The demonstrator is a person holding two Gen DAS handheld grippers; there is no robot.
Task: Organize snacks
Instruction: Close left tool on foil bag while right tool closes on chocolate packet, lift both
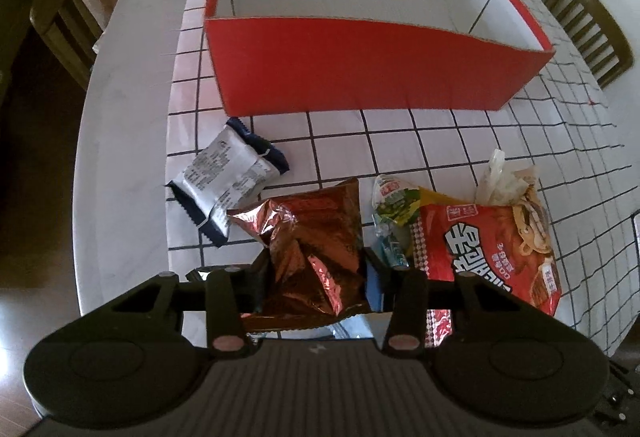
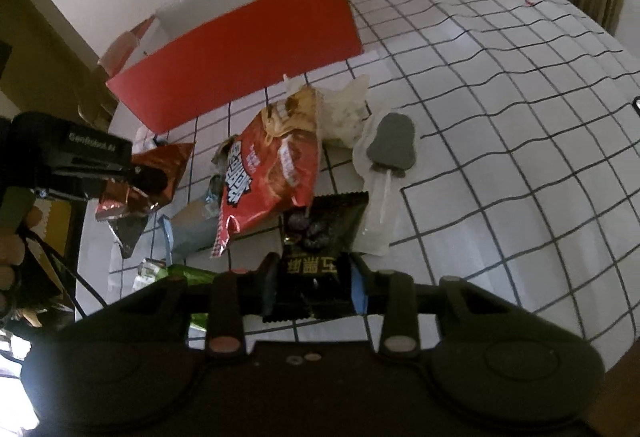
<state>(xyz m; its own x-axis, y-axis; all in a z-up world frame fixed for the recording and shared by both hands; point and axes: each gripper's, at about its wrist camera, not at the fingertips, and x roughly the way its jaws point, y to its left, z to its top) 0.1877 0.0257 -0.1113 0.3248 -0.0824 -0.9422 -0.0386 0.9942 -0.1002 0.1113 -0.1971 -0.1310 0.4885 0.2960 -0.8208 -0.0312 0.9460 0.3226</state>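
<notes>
My left gripper (image 1: 314, 277) is shut on a shiny copper-red foil packet (image 1: 316, 237), lifted just above the tiled table; the same packet (image 2: 152, 177) shows in the right wrist view with the left gripper (image 2: 152, 183) clamped on it. My right gripper (image 2: 312, 289) is shut on a black snack packet (image 2: 320, 241) with yellow lettering. Ahead stands an open red box (image 1: 360, 73) with white inner walls, nothing visible inside. A large red noodle bag (image 1: 492, 249) lies at the right, a white and navy packet (image 1: 228, 177) at the left.
A small green-and-white packet (image 1: 394, 201) and a crumpled clear wrapper (image 1: 500, 177) lie beside the noodle bag. A wrapped grey lollipop (image 2: 390, 157) rests on the tiles. Wooden chairs (image 1: 72, 13) stand around the round table, whose edge (image 1: 120, 157) curves at the left.
</notes>
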